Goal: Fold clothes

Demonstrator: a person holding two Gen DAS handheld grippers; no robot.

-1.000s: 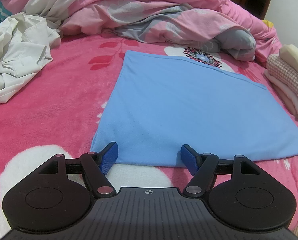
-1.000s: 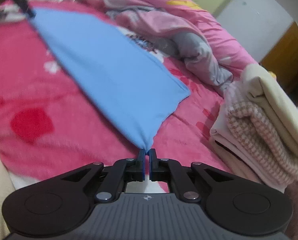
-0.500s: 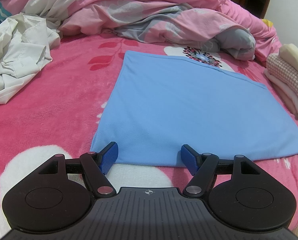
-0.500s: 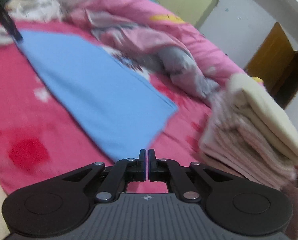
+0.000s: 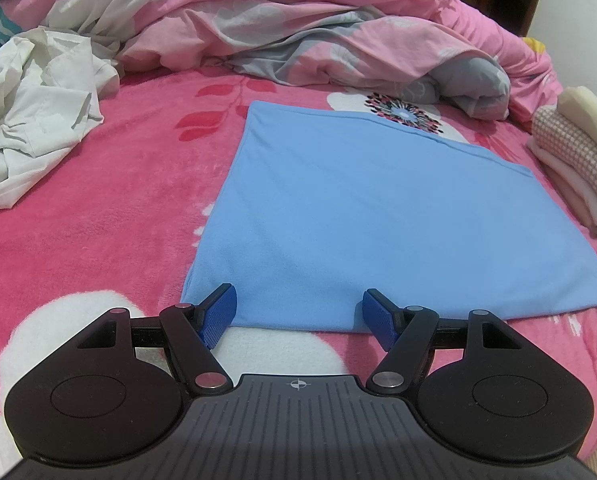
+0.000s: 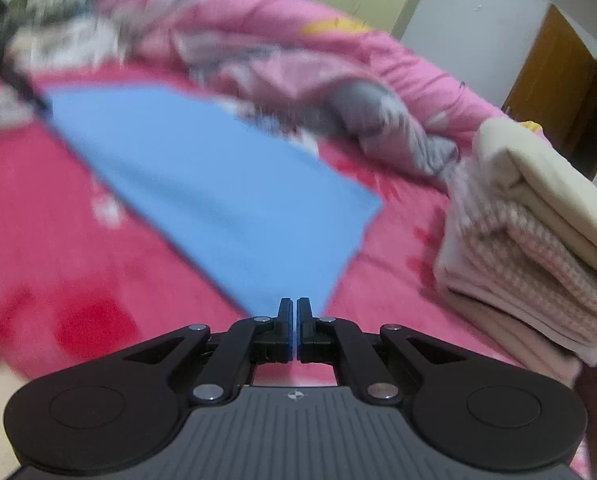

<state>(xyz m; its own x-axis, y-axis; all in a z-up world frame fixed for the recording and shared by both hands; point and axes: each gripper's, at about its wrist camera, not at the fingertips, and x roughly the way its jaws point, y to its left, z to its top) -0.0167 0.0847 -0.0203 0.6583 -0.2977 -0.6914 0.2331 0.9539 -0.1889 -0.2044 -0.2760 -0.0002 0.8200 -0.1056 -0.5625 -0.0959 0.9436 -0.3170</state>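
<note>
Cloth [image 6: 226,184] — corner released since earlier

Both tools share one build. The left gripper [image 5: 297,314] has a dark grey ribbed housing with a small crosshair mark at its front edge, flanked by two rounded black plates, each embossed with a circle. Black linkage arms with silver pivot pins carry fingers faced with textured blue pads [image 5: 218,316]. The right gripper [image 6: 294,330] is built alike, its blue pads seen only edge-on.
</note>
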